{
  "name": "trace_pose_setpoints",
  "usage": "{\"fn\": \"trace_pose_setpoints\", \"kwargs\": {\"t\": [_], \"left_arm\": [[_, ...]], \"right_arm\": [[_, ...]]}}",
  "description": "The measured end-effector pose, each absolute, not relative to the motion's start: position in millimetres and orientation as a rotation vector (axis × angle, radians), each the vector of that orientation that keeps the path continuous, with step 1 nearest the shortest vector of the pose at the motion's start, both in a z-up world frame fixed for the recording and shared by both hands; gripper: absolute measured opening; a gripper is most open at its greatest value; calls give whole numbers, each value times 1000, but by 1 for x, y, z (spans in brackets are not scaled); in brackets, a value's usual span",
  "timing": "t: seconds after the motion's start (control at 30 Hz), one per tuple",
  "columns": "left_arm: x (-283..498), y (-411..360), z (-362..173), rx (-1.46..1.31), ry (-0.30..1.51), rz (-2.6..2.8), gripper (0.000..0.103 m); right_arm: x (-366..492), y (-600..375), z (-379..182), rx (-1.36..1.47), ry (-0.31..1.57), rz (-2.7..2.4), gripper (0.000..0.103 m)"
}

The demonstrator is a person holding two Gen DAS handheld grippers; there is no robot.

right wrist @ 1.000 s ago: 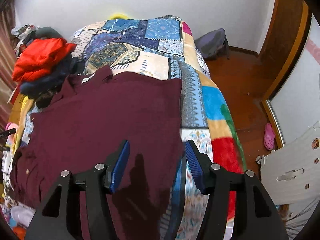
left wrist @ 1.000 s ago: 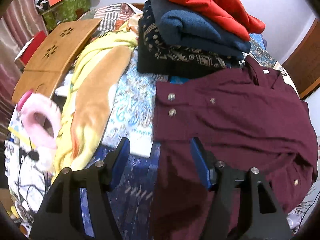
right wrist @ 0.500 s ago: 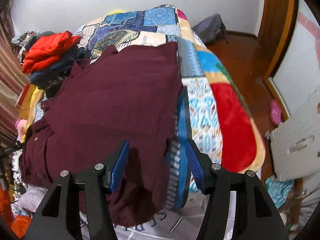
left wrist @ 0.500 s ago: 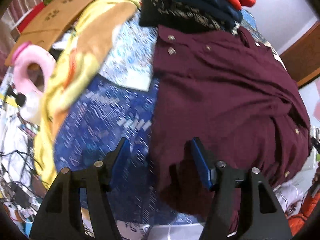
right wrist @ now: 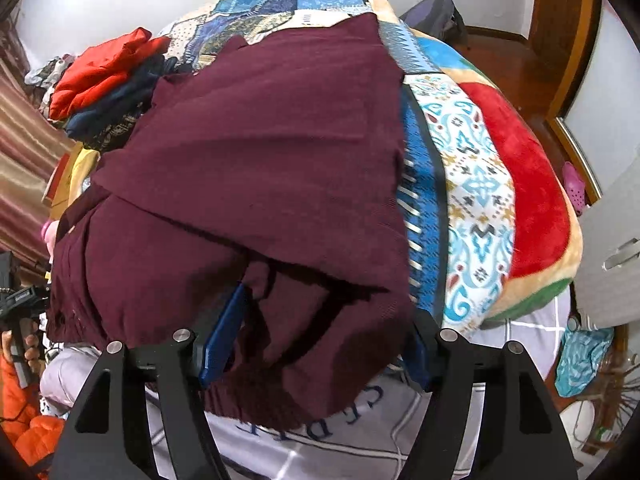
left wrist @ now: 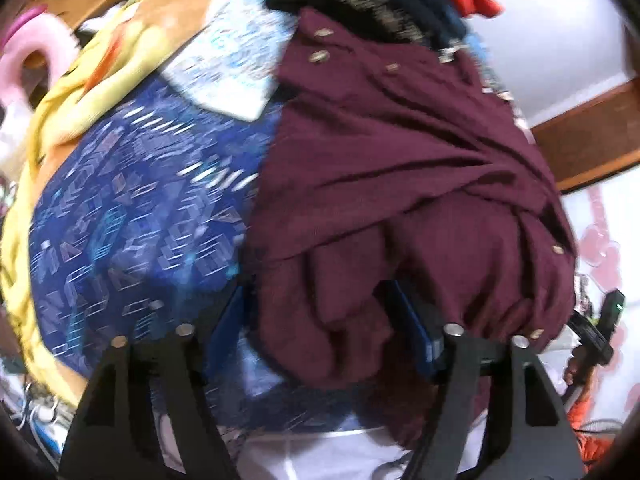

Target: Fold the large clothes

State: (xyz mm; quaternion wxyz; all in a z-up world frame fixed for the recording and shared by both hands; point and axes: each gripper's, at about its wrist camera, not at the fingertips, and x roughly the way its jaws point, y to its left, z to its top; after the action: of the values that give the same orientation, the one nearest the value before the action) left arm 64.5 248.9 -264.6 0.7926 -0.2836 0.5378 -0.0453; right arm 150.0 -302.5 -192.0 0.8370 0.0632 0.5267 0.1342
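Observation:
A large maroon button shirt (left wrist: 400, 152) lies spread on a patchwork bed cover, its lower part bunched and hanging over the bed's near edge. It also shows in the right wrist view (right wrist: 260, 152). My left gripper (left wrist: 320, 332) is open, its blue pads on either side of the bunched hem at the shirt's left corner. My right gripper (right wrist: 316, 344) is open, its pads straddling the hanging hem at the shirt's right corner. The cloth hides the pad tips.
A stack of folded clothes (right wrist: 104, 84), red on top, sits at the head of the shirt. A yellow blanket (left wrist: 100, 80) and a pink ring (left wrist: 32, 52) lie to the left. A white sheet (right wrist: 340, 440) hangs below the bed's edge. Wooden floor (right wrist: 508, 64) lies to the right.
Both grippers have dropped down and back to the bed's near edge. The shirt's hem now sits between the pads of each; earlier they hovered above the shirt.

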Motion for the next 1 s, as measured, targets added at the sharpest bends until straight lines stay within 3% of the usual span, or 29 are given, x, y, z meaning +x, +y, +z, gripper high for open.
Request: {"fn": "trace_pose_setpoints", "kwargs": {"t": [0.07, 0.1, 0.17, 0.23, 0.73, 1.0], "left_arm": [[65, 241, -255, -561, 1127, -105, 52], [65, 238, -251, -546, 1113, -109, 39], [66, 237, -241, -552, 1077, -119, 25], [68, 242, -232, -602, 1031, -137, 13], [149, 257, -157, -601, 833, -97, 6], [226, 278, -195, -623, 894, 24, 6]], "right_arm": [[149, -301, -187, 144, 1079, 319, 52], [149, -301, -184, 153, 1065, 333, 49], [147, -302, -177, 163, 1039, 346, 27], [150, -301, -170, 180, 1014, 361, 13], [223, -288, -89, 252, 805, 432, 6], [312, -287, -114, 283, 854, 306, 6]]}}
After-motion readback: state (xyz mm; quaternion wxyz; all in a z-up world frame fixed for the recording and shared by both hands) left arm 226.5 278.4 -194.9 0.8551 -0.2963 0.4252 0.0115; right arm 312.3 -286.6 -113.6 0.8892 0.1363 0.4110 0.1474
